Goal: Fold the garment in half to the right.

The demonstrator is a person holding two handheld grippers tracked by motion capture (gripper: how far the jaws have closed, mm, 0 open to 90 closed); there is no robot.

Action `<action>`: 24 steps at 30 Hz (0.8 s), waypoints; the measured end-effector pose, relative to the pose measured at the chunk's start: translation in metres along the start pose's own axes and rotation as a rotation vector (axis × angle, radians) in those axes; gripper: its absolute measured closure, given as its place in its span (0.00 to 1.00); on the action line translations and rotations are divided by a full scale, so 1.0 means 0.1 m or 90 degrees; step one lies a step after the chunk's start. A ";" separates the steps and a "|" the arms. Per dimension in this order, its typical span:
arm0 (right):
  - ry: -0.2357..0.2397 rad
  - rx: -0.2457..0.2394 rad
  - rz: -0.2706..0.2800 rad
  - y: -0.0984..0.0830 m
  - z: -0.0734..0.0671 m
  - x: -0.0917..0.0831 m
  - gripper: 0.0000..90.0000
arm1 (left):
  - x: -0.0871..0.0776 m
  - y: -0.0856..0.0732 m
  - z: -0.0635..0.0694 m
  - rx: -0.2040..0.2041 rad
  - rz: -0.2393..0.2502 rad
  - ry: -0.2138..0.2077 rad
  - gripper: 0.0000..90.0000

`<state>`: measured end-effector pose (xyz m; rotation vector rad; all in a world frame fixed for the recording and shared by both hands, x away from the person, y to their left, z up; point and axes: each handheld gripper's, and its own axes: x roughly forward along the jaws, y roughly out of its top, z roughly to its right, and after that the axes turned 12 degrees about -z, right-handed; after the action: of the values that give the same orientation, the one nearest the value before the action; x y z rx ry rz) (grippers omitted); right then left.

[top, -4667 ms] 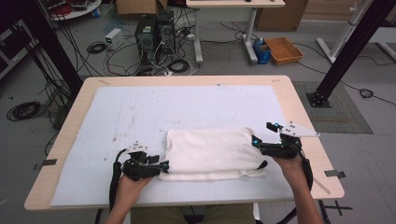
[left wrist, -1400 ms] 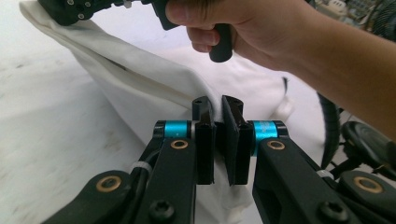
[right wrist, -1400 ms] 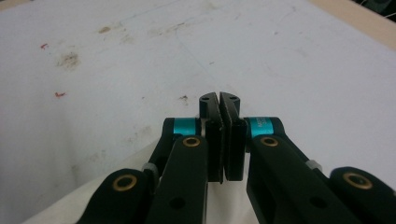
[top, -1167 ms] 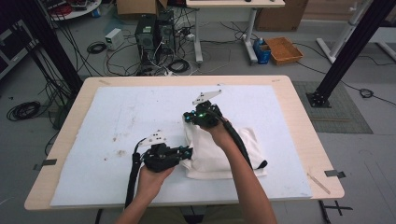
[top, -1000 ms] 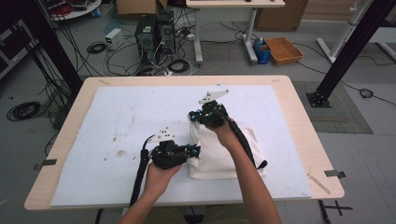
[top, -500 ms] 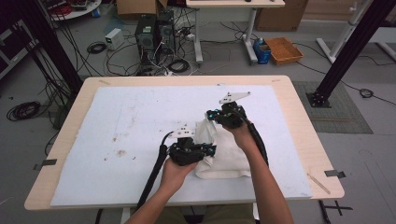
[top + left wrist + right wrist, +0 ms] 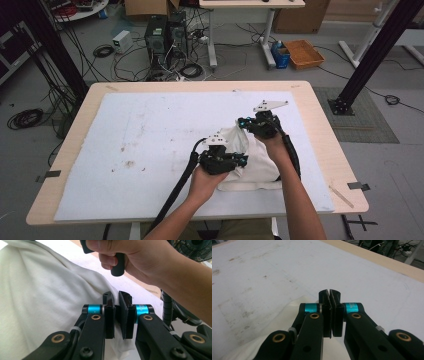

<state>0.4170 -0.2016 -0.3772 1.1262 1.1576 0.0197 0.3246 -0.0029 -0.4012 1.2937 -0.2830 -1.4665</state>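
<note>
Left gripper (image 7: pixel 243 161): we read its jaws as clenched on a fold of the white cloth (image 7: pixel 255 160); in the left gripper view (image 7: pixel 118 315) fabric sits pinched between the pads.
Right gripper (image 7: pixel 243 123): jaws pressed together; in the right gripper view (image 7: pixel 331 315) cloth bunches under them, so we judge it grips the far edge, though the pinch itself is hidden.
Cloth: a bunched heap (image 7: pixel 45 302) on the white mat (image 7: pixel 150 135), toward the mat's right side and near its front edge, both grippers on it.
Step in hand: we take it to be folding, carrying one side of the cloth over the rest.
How to do it well: we would keep both pinches firm and move the two hands at one pace, so the carried edge stays straight.
Height: lift just enough that the carried layer clears the heap, without dragging the lower layer across the mat.
Placement: we would line up edge on edge before letting go.
Risk: the thin fold may slip out of the left jaws if pulled sideways.
</note>
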 end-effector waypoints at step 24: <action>-0.055 0.051 -0.003 -0.50 0.40 -0.24 1.00 | 0.67 0.18 0.17 0.014 -0.042 -0.008 0.93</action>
<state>0.4096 -0.2666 -0.3973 1.1840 1.0922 -0.0793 0.3345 -0.0721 -0.4177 1.3228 -0.2675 -1.5310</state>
